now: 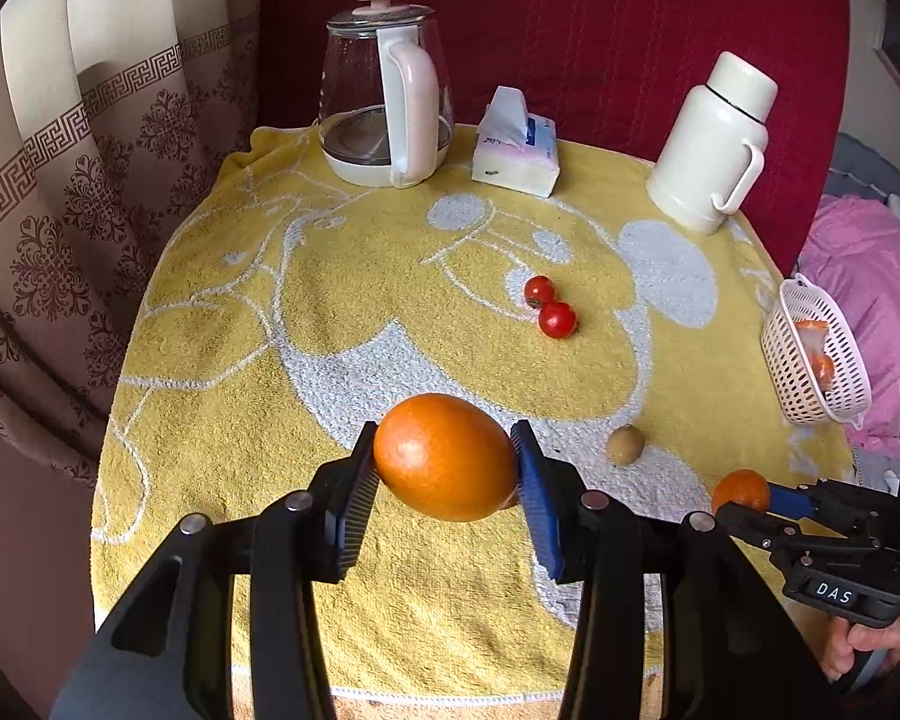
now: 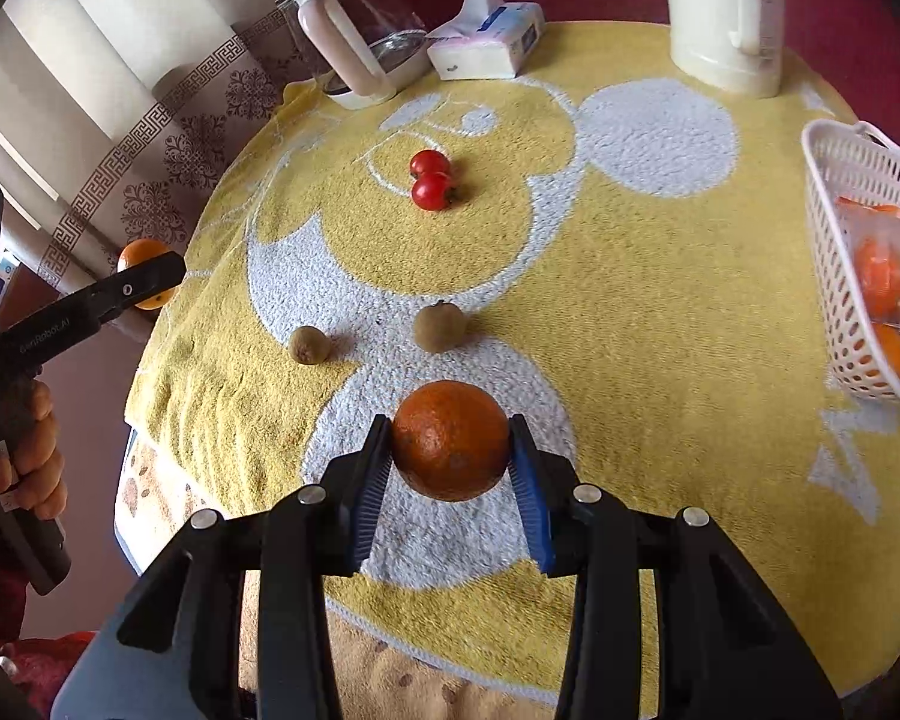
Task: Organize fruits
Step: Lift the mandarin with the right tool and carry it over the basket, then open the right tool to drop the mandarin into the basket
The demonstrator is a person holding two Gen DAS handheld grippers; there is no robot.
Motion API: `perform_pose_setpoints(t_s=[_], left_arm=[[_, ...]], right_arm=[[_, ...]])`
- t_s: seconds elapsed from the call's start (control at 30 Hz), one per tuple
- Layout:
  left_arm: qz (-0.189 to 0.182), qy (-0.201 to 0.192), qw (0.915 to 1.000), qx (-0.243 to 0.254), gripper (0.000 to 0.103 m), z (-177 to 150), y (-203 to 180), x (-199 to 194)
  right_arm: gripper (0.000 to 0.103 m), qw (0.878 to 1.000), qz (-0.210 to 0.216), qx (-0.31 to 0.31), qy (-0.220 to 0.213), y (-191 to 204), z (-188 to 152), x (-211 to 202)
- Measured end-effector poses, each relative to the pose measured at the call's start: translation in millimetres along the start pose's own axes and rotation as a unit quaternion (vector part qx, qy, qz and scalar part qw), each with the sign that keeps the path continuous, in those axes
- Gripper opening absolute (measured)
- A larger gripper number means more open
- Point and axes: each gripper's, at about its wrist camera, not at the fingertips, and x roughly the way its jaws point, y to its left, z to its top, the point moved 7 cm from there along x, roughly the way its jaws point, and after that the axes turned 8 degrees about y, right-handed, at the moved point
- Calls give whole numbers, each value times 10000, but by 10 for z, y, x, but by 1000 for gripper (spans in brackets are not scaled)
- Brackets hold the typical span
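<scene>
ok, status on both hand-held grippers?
Left hand-held gripper shut on large orange. Right shut on small orange. Basket path unobstructed.

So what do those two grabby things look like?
Each gripper is black plastic: the left gripper and the right gripper both have two forked arms with round silver bolts and ribbed blue pads. The right one bears a small white "DAS" label; the left has faint lettering on its side.

**Both our grippers clamped, angled downward**

Our left gripper point(image 1: 447, 468) tilts steeply down, pads pressed on a large orange point(image 1: 444, 456). Our right gripper point(image 2: 450, 450) slants likewise, squeezing a smaller orange point(image 2: 450, 438). Our hands point(image 2: 33, 456) wrap both handles.
</scene>
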Motion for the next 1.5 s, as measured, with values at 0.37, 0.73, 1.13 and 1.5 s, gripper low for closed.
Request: perform_pose_setpoints(t_s=[0.37, 0.73, 1.13, 1.5], left_arm=[[-23, -170, 9999, -6, 44, -82, -490, -179], [-18, -246, 9997, -8, 44, -228, -962, -304], [42, -291, 9996, 21, 44, -269, -1211, -373], [155, -280, 9993, 199, 44, -221, -1252, -438]], right_arm=[[40, 9990, -44, 328, -312, -591, -207, -510], [40, 9927, -290, 588, -1010, -1231, -152, -1117], [40, 9784, -887, 1039, -1551, -2055, 82, -1456], [40, 9699, -1372, 1303, -1533, -2532, 254, -1278]])
